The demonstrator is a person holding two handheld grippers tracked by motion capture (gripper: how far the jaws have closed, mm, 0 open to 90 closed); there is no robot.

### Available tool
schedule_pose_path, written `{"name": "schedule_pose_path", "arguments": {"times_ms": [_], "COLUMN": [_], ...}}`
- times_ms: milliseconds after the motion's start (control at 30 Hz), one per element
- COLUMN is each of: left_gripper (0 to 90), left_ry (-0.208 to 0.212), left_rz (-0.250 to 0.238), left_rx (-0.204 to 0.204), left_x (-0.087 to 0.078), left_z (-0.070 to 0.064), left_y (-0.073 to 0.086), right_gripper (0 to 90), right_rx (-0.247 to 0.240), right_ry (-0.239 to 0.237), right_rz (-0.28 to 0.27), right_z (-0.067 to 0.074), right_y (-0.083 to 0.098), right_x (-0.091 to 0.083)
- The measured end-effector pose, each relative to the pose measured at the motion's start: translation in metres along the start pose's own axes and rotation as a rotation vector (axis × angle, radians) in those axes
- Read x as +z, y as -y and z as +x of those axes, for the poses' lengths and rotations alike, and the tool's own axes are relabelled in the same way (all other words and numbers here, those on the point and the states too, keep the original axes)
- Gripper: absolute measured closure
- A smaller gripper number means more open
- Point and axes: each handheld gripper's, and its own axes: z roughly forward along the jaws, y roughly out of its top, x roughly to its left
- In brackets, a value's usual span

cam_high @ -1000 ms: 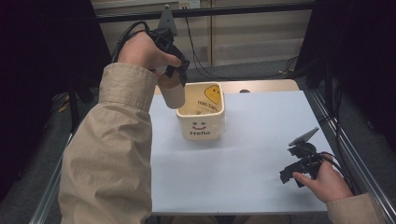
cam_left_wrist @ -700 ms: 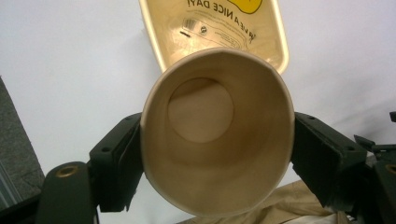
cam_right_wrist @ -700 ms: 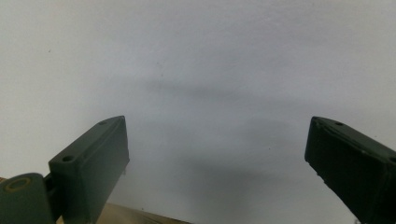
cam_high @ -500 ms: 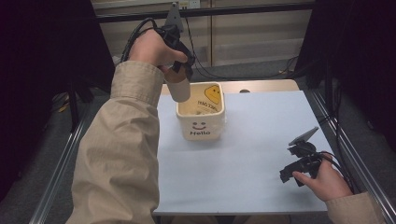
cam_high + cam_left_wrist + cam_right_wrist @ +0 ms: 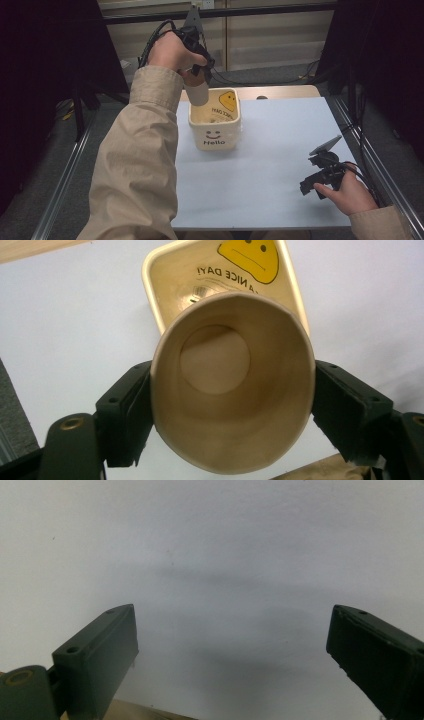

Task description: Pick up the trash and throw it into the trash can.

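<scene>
The paper cup (image 5: 230,390) is between my two black jaws, and they press on its sides so that its round mouth is squashed a bit into an egg shape. I look right down into it and see its flat bottom. It has nothing in it that I can see. My left gripper (image 5: 199,82) holds the cup up in the air, over the back left corner of the square pot (image 5: 215,122). From the high view the cup (image 5: 197,92) hangs just above the pot's rim, tipped a little.

The pot is cream, with a smile and the word "Hello" on its front. Inside on its far wall there is a yellow face (image 5: 248,252) and some words about a nice day. The pot stands on the white table (image 5: 270,165), near the back.

My right gripper (image 5: 320,182) is well apart from the pot, low by the right edge of the table. Its jaws stand wide, with nothing between them, just the white table top (image 5: 225,555) under them.
</scene>
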Motion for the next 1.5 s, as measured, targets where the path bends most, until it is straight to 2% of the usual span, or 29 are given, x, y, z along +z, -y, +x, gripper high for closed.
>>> {"name": "schedule_pose_path", "arguments": {"times_ms": [100,133,200,300,633,700,967,1100,1167,1200,1400,1500], "left_gripper": [22.9,22.9,22.9,22.8,22.6,22.5,22.1,22.0,22.0,21.9,21.5,21.3], "left_ry": [-0.005,-0.003,-0.003,-0.003,0.002,0.0,-0.007,-0.003,-0.007,-0.019,-0.018,-0.019], "left_rz": [0.004,0.0,0.007,0.008,0.012,0.013,0.035,0.042,0.036,0.046,0.045,0.031], "left_rx": [0.01,0.003,0.02,0.019,0.031,0.029,0.033,0.042,0.028,0.038,0.03,0.028], "left_x": [0.002,0.003,0.005,0.011,0.031,0.039,0.057,0.06,0.062,0.063,0.066,0.066], "left_z": [-0.001,-0.002,-0.003,-0.004,-0.007,-0.007,-0.005,-0.004,-0.003,-0.002,0.003,0.003], "left_y": [-0.001,-0.001,-0.001,-0.002,-0.005,-0.006,-0.006,-0.006,-0.005,-0.005,-0.004,-0.005], "right_gripper": [6.3,6.3,6.3,6.3,6.3,6.4,6.3,6.4,6.4,6.5,6.4,6.4], "right_rx": [-0.009,-0.005,-0.002,0.003,-0.009,-0.004,-0.004,-0.001,-0.004,-0.002,-0.004,-0.003], "right_ry": [-0.006,-0.005,-0.011,-0.011,-0.006,-0.011,-0.013,-0.014,-0.009,-0.014,-0.01,-0.012], "right_rz": [-0.007,-0.004,-0.008,-0.012,-0.012,-0.014,-0.018,-0.016,-0.011,-0.009,-0.017,-0.017], "right_z": [0.0,0.001,0.001,0.001,0.001,0.001,0.0,0.001,0.002,0.002,0.002,0.002], "right_y": [0.0,0.0,0.0,0.0,0.0,0.0,0.0,0.0,0.0,0.0,0.0,-0.001], "right_x": [0.0,0.0,0.0,0.001,0.002,0.001,0.0,0.001,0.001,0.002,0.0,0.0]}}
